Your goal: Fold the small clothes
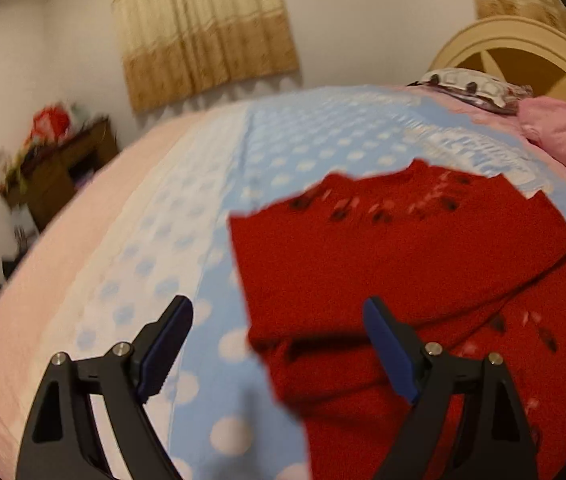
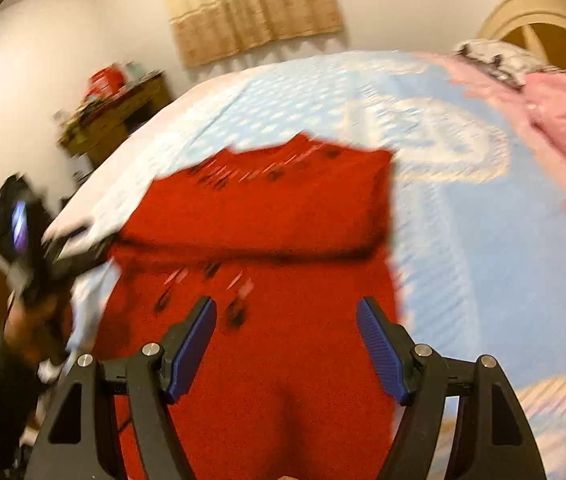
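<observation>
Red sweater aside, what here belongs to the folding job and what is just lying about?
For the job:
red sweater, partly folded on the bed
left gripper, open
right gripper, open
bedspread, the folding surface

Lying about:
pink blanket
patterned pillow
cluttered wooden dresser
curtain
headboard

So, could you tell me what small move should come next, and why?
Probably lower both open grippers to the near hem of the sweater and pinch it. The far part already lies folded over, and the left gripper and right gripper hold nothing.
</observation>
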A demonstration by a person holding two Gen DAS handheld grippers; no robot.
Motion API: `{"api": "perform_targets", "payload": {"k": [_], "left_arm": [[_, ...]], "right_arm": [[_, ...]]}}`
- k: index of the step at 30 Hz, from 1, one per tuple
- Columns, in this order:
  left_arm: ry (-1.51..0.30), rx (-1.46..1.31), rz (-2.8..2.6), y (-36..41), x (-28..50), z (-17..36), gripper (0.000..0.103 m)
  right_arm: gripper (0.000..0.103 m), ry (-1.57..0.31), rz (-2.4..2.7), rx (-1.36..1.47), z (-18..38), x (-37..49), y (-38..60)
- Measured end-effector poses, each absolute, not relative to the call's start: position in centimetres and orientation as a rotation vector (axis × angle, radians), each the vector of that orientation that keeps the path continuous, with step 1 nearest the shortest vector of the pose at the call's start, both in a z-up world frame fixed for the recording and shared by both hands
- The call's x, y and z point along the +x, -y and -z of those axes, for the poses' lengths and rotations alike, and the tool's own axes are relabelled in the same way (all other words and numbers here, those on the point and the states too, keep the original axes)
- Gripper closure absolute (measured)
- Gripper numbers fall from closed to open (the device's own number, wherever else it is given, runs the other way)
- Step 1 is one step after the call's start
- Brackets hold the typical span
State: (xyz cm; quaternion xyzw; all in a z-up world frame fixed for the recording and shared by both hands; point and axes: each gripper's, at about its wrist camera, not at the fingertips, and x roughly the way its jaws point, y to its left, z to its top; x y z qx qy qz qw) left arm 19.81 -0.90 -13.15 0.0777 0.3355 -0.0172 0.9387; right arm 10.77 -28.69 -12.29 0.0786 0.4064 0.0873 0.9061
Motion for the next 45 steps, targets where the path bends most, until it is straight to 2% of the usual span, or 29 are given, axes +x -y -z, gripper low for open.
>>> {"api": "perform_targets", "payload": {"k": [5, 6, 8, 9, 10, 12, 14, 23, 27, 32, 35, 37, 39, 45], "left_arm": [[-0.718, 0.092, 0.028, 0.0, 20.2, 15.0, 0.014], [-0.723, 0.093, 0.014, -0.1, 20.5, 15.4, 0.014], [-0.748, 0.079, -0.021, -0.7, 21.3, 16.2, 0.014], [-0.762, 0.058, -0.031, -1.1, 21.8, 16.5, 0.013], [-0.769, 0.044, -0.037, -1.7, 21.8, 16.8, 0.013], [-0.779, 0.01, -0.028, -2.3, 21.7, 17.3, 0.013], [-0.783, 0.005, -0.026, -2.5, 21.6, 17.7, 0.012], [-0.789, 0.003, -0.016, -2.6, 21.7, 18.1, 0.008], [-0.793, 0.012, -0.022, -2.4, 21.7, 18.2, 0.007], [-0.788, 0.008, -0.016, -2.5, 21.1, 17.9, 0.007], [-0.771, 0.027, -0.018, -2.4, 20.4, 17.4, 0.007], [-0.754, 0.029, -0.014, -2.4, 19.8, 16.6, 0.007], [-0.727, 0.025, -0.006, -2.4, 19.1, 15.6, 0.007], [-0.64, 0.003, -0.003, -2.4, 18.8, 12.3, 0.004]], "right_arm": [[0.03, -0.879, -0.101, 0.176, 13.0, 16.7, 30.0], [0.034, -0.913, -0.087, 0.169, 13.9, 18.4, 29.9], [0.048, -0.967, -0.067, 0.163, 15.5, 20.4, 30.1], [0.065, -0.984, -0.043, 0.161, 16.2, 21.0, 30.4], [0.077, -0.997, -0.015, 0.161, 16.9, 21.8, 30.6], [0.093, -0.987, -0.009, 0.154, 17.5, 22.2, 30.8], [0.096, -0.969, -0.011, 0.147, 17.2, 22.1, 30.8], [0.097, -0.842, 0.079, 0.092, 14.0, 21.4, 31.9], [0.097, -0.942, 0.06, 0.113, 16.7, 22.7, 32.8], [0.093, -0.926, 0.043, 0.154, 16.9, 22.2, 33.5], [0.078, -0.895, 0.055, 0.137, 15.8, 21.9, 33.0], [0.055, -0.866, 0.048, 0.108, 14.8, 21.8, 32.1], [0.051, -0.837, 0.03, 0.081, 13.9, 21.6, 31.0], [0.051, -0.84, -0.094, 0.026, 13.6, 22.2, 26.9]]}}
